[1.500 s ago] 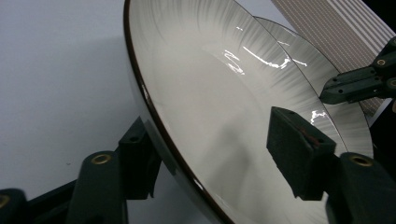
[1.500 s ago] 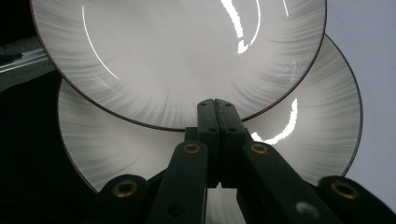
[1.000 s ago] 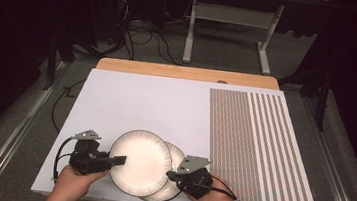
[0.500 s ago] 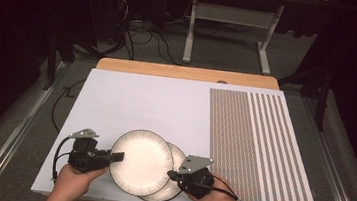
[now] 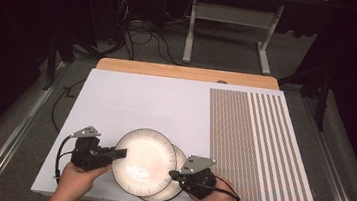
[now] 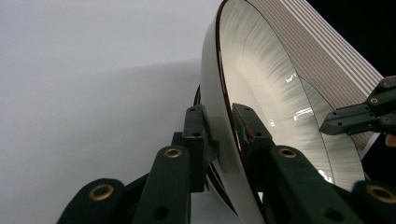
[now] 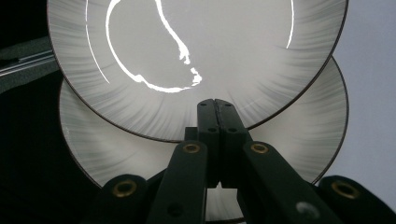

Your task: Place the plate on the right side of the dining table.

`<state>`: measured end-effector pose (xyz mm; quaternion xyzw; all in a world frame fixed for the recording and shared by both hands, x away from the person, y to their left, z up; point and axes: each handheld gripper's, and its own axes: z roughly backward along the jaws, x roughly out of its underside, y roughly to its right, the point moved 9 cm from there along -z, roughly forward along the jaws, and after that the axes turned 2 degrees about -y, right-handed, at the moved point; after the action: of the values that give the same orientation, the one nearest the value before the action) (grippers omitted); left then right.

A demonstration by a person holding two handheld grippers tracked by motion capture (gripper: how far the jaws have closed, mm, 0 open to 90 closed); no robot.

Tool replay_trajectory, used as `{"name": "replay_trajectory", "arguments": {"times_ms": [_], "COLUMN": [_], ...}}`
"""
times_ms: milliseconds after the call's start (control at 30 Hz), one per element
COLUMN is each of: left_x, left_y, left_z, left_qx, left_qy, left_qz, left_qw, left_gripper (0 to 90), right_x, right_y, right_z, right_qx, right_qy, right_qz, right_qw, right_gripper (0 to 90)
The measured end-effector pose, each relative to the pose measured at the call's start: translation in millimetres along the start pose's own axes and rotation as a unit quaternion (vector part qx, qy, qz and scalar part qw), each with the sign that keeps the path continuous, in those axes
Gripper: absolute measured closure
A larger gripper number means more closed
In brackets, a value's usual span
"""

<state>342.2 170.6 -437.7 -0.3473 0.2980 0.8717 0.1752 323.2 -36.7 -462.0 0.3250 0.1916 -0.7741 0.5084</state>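
free: bare white tabletop (image 5: 141, 101) ahead of me | blocked: two stacked white ribbed plates (image 5: 144, 162) between my hands

The left gripper (image 6: 223, 128) comes up from six o'clock, and its jaws have just been closing on the rim of the top plate (image 6: 275, 102), one pad against the outer wall, the other inside the bowl. The plate stands tilted, its dark-edged rim sweeping up to twelve o'clock. A sliver of a second plate (image 6: 198, 95) peeks from beneath it. The white table (image 6: 93, 70) spreads toward nine o'clock. At three o'clock the right gripper (image 6: 359, 116) points in, before a striped mat (image 6: 327, 51).
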Motion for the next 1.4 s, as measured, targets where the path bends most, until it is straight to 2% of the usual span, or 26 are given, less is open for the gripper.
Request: {"name": "replay_trajectory", "arguments": {"times_ms": [167, 433, 533, 567, 800, 833, 900, 967, 1000, 1067, 1100, 1133, 1200, 1233, 1267, 1333, 1367, 1400], "left_x": [-3.1, -12.6, -15.0, -16.9, -21.4, -22.4, -23.6, -24.3, -26.3, -26.9, -27.6, -27.8, -28.8, -28.8, -28.9, -28.8, -28.7, -28.7], "left_y": [2.7, 10.5, 10.5, 9.0, 5.2, 3.8, 2.9, 2.2, 0.6, -0.6, -2.0, -2.7, -5.5, -5.5, -6.2, -6.2, -6.3, -6.3], "left_z": [-0.1, 2.7, 3.5, 4.4, 8.5, 10.4, 12.6, 13.7, 16.7, 18.3, 20.4, 21.7, 26.5, 26.5, 28.6, 29.8, 31.9, 31.9], "left_qx": [0.003, 0.001, -0.007, -0.015, -0.030, -0.035, -0.041, -0.043, -0.050, -0.053, -0.056, -0.057, -0.063, -0.063, -0.064, -0.064, -0.067, -0.067], "left_qy": [0.013, 0.046, 0.054, 0.060, 0.083, 0.088, 0.094, 0.099, 0.112, 0.114, 0.119, 0.122, 0.133, 0.133, 0.137, 0.140, 0.145, 0.145], "left_qz": [-0.009, -0.046, -0.055, -0.065, -0.073, -0.076, -0.080, -0.081, -0.081, -0.082, -0.082, -0.082, -0.082, -0.082, -0.084, -0.084, -0.089, -0.089], "left_qw": [0.9999, 0.9979, 0.9970, 0.9960, 0.9934, 0.9926, 0.9915, 0.9909, 0.9891, 0.9886, 0.9879, 0.9875, 0.9857, 0.9857, 0.9850, 0.9845, 0.9831, 0.9831], "left_gripper": [77.5, 79.6, 79.8, 79.9, 80.2, 80.2, 80.2, 80.2, 80.3, 80.4, 80.5, 80.5, 80.5, 80.5, 80.5, 80.5, 80.5, 80.5], "right_x": [-0.1, -3.1, -3.1, -3.0, -0.4, 0.7, 2.2, 2.9, 4.9, 5.4, 7.6, 7.6, 10.5, 10.5, 13.4, 16.7, 17.8, 17.8], "right_y": [0.3, 7.4, 10.2, 15.0, 29.0, 36.6, 42.5, 46.5, 54.1, 56.9, 65.0, 65.0, 74.0, 74.0, 79.6, 84.7, 86.3, 86.3], "right_z": [0.6, 14.8, 19.2, 24.2, 40.9, 49.6, 56.4, 60.1, 68.9, 72.0, 81.9, 81.9, 92.7, 92.7, 100.2, 107.4, 111.0, 111.0], "right_qx": [0.001, 0.012, 0.014, 0.019, 0.037, 0.049, 0.059, 0.069, 0.077, 0.080, 0.093, 0.093, 0.105, 0.105, 0.113, 0.127, 0.131, 0.131], "right_qy": [0.005, 0.027, 0.032, 0.040, 0.060, 0.071, 0.077, 0.083, 0.093, 0.098, 0.111, 0.111, 0.128, 0.128, 0.137, 0.143, 0.150, 0.150], "right_qz": [0.002, -0.011, -0.018, -0.021, -0.044, -0.055, -0.062, -0.061, -0.071, -0.076, -0.088, -0.088, -0.101, -0.101, -0.109, -0.109, -0.114, -0.114], "right_qw": [1.0000, 0.9995, 0.9992, 0.9988, 0.9965, 0.9948, 0.9933, 0.9923, 0.9900, 0.9891, 0.9856, 0.9856, 0.9810, 0.9810, 0.9781, 0.9754, 0.9733, 0.9733], "right_gripper": [90.0, 90.0, 90.0, 88.6, 82.4, 77.9, 72.8, 70.1, 66.7, 64.8, 61.0, 61.0, 54.7, 54.7, 49.2, 43.3, 39.6, 39.6]}}
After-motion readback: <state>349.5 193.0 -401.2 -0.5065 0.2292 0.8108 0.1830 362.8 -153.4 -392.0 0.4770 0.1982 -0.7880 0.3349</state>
